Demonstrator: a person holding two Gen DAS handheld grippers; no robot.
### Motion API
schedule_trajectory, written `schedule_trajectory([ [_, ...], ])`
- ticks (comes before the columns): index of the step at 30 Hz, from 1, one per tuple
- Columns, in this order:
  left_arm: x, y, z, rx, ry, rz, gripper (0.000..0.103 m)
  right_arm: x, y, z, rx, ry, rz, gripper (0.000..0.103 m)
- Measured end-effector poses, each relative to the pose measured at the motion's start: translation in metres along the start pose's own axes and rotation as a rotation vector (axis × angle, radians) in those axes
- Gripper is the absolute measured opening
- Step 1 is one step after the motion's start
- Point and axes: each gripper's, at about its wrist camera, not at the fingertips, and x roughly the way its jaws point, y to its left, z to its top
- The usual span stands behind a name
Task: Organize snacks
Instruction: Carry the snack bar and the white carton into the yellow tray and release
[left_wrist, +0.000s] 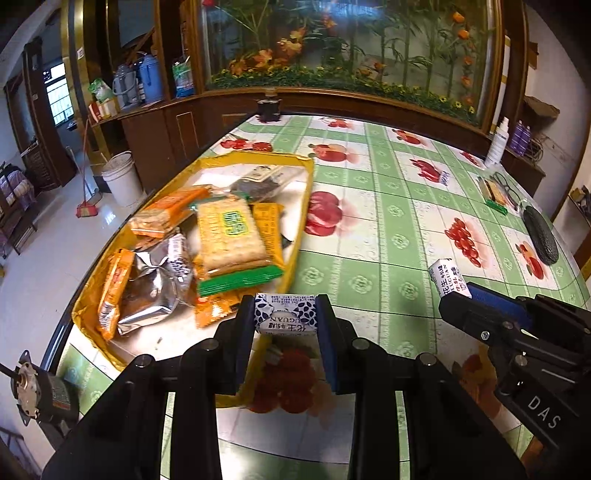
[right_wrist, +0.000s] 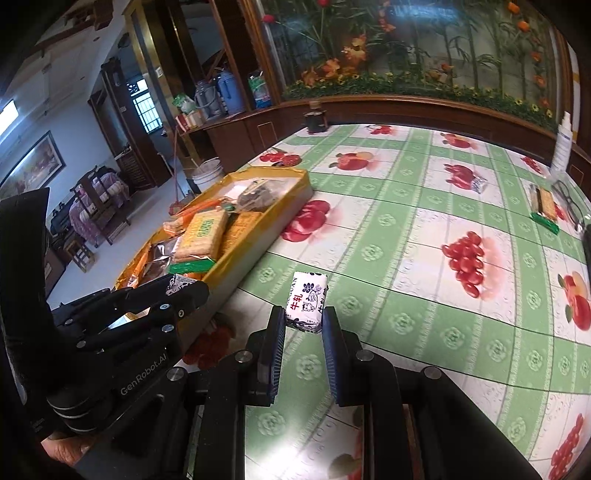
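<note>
My left gripper (left_wrist: 286, 314) is shut on a small white-and-blue nougat candy (left_wrist: 286, 313), held crosswise over the near corner of the yellow box (left_wrist: 301, 221). The box holds several cracker and snack packets (left_wrist: 229, 232). My right gripper (right_wrist: 304, 321) is shut on a second white-and-blue nougat candy (right_wrist: 306, 301), held endwise above the tablecloth, right of the box (right_wrist: 258, 243). In the left wrist view the right gripper (left_wrist: 456, 295) shows with that candy (left_wrist: 448, 277). In the right wrist view the left gripper (right_wrist: 184, 291) sits at the box's near end.
A green fruit-print tablecloth (right_wrist: 406, 258) covers the table. A third small candy (right_wrist: 479, 183) and a cracker pack (right_wrist: 543, 206) lie far right, by glasses (left_wrist: 508, 188), a dark case (left_wrist: 541, 236) and a white bottle (left_wrist: 496, 142). A dark jar (left_wrist: 269, 105) stands at the back edge.
</note>
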Motion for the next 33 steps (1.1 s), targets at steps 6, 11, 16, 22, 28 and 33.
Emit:
schedule_trajectory([
  [6,0.001,0.023,0.003,-0.038,-0.01,0.036,0.03,0.014,0.018,0.013,-0.029,0.007,0.027,0.02],
  [11,0.004,0.041,0.006,-0.07,-0.014,0.06,0.03,0.025,0.035,0.025,-0.058,0.006,0.051,0.02],
  [16,0.007,0.058,0.008,-0.097,-0.014,0.083,0.03,0.04,0.053,0.037,-0.089,0.011,0.074,0.02],
  [22,0.016,0.076,0.011,-0.13,-0.002,0.104,0.03,0.055,0.071,0.05,-0.112,0.007,0.1,0.02],
  [28,0.028,0.091,0.02,-0.156,0.014,0.109,0.03,0.077,0.075,0.073,-0.098,0.004,0.125,0.02],
  [33,0.041,0.094,0.028,-0.159,0.029,0.111,0.03,0.102,0.072,0.09,-0.066,0.02,0.12,0.02],
])
